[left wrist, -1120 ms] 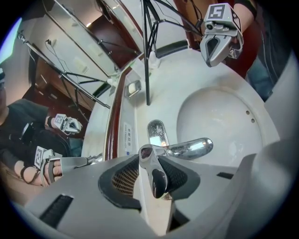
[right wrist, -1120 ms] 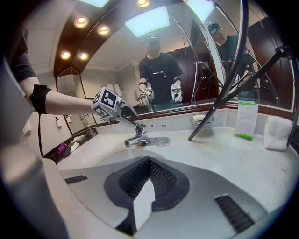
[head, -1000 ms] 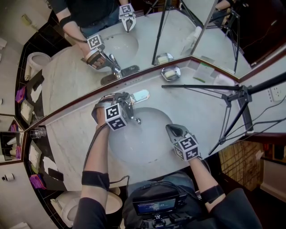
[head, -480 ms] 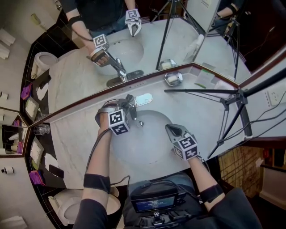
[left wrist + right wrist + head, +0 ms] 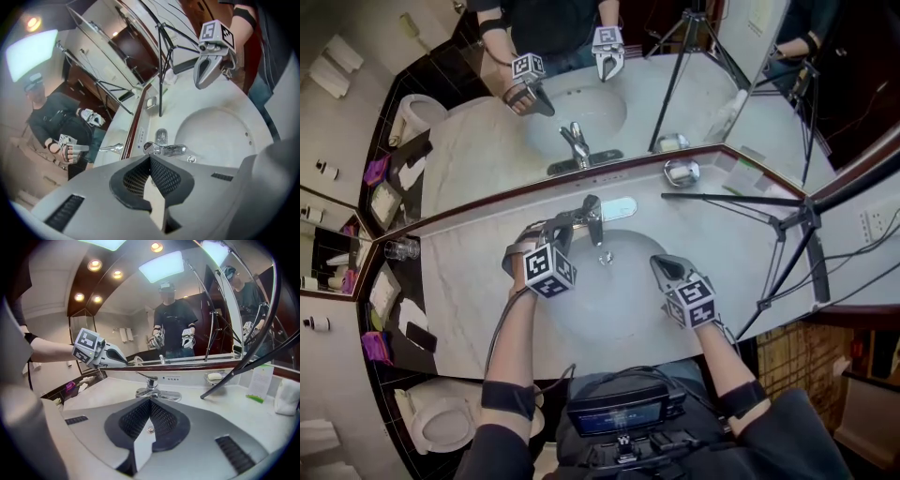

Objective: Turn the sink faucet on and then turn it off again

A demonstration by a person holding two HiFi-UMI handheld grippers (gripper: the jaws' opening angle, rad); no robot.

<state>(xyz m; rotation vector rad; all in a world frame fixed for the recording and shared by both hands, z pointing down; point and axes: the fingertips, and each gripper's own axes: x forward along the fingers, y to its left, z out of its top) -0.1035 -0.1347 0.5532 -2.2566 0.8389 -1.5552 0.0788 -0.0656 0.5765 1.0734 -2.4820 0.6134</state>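
Mirror-polished chrome metal faucet (image 5: 594, 223), smooth glossy white sink basin (image 5: 614, 311), pale veined stone-look countertop (image 5: 455, 281) with soft sheen, shiny round metal soap dish (image 5: 682, 172)

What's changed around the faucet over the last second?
The left gripper has drawn back and up off the chrome faucet lever. Its jaws have just been closing and now meet with nothing between them. The right gripper remains shut and empty at the white basin's right edge.
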